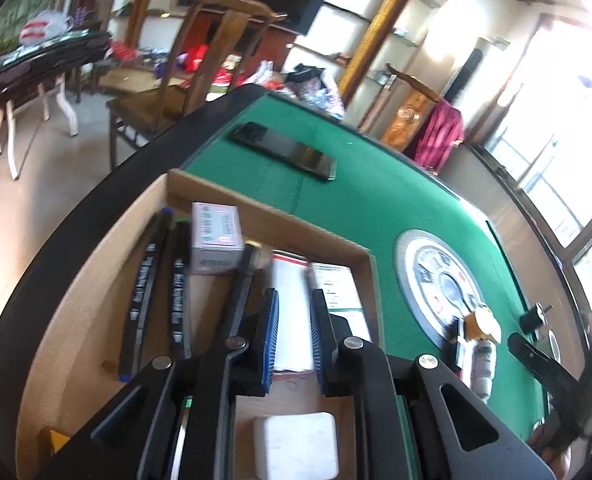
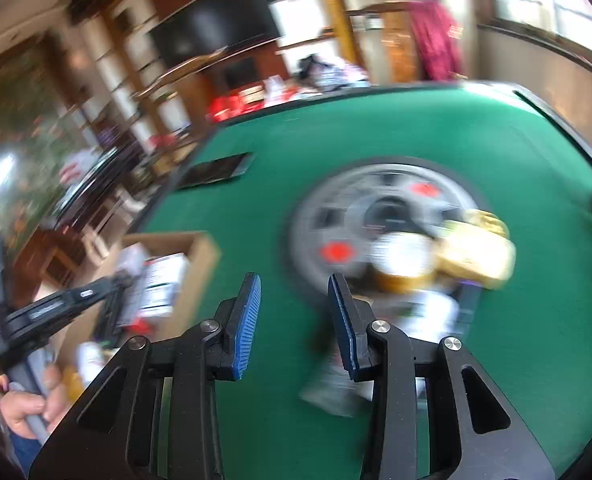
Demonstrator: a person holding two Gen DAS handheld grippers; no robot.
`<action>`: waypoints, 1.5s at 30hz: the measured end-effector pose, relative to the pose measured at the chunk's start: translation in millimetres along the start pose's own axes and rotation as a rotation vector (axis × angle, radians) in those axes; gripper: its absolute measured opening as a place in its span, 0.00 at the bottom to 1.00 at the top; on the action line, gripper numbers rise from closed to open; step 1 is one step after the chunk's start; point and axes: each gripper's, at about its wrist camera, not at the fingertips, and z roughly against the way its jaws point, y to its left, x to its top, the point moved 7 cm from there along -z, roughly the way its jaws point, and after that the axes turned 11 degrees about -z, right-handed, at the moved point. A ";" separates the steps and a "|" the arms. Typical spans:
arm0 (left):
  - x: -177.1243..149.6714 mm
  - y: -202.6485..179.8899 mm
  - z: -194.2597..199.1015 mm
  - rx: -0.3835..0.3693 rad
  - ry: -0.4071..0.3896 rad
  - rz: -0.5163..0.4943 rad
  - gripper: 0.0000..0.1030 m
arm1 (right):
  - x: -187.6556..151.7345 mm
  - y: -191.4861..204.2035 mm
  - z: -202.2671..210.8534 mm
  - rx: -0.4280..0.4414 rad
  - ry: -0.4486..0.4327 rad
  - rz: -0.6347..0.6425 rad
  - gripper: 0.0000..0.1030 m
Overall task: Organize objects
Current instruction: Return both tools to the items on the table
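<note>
My left gripper (image 1: 294, 300) hangs over a cardboard box (image 1: 272, 216) on the green table, jaws astride a white and red carton (image 1: 292, 320); whether the pads touch it I cannot tell. The box also holds two black markers (image 1: 156, 276), a small pinkish box (image 1: 216, 240), a white-green carton (image 1: 339, 292) and a white block (image 1: 296, 444). My right gripper (image 2: 294, 300) is open and empty over the green felt (image 2: 280, 420). Blurred bottles and a yellow packet (image 2: 471, 252) lie just right of it; they also show in the left wrist view (image 1: 481, 340).
A black phone (image 1: 284, 150) lies on the felt beyond the box. A round grey control disc (image 1: 435, 284) sits in the table's middle. The table has a black raised rim (image 1: 96, 208). A wooden chair (image 1: 184, 92) stands beyond the rim.
</note>
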 end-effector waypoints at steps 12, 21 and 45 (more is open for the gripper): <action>-21.6 -115.0 -18.0 -0.182 0.160 -0.232 0.15 | 28.9 -100.2 -4.7 -0.155 -0.025 -0.159 0.34; -25.4 -183.9 -70.4 -0.176 0.329 -0.312 0.15 | 43.5 -135.5 -7.9 -0.129 -0.016 -0.263 0.34; -35.7 -172.7 -111.4 0.064 0.351 -0.424 0.21 | 25.8 -118.8 -12.4 -0.101 0.066 -0.242 0.34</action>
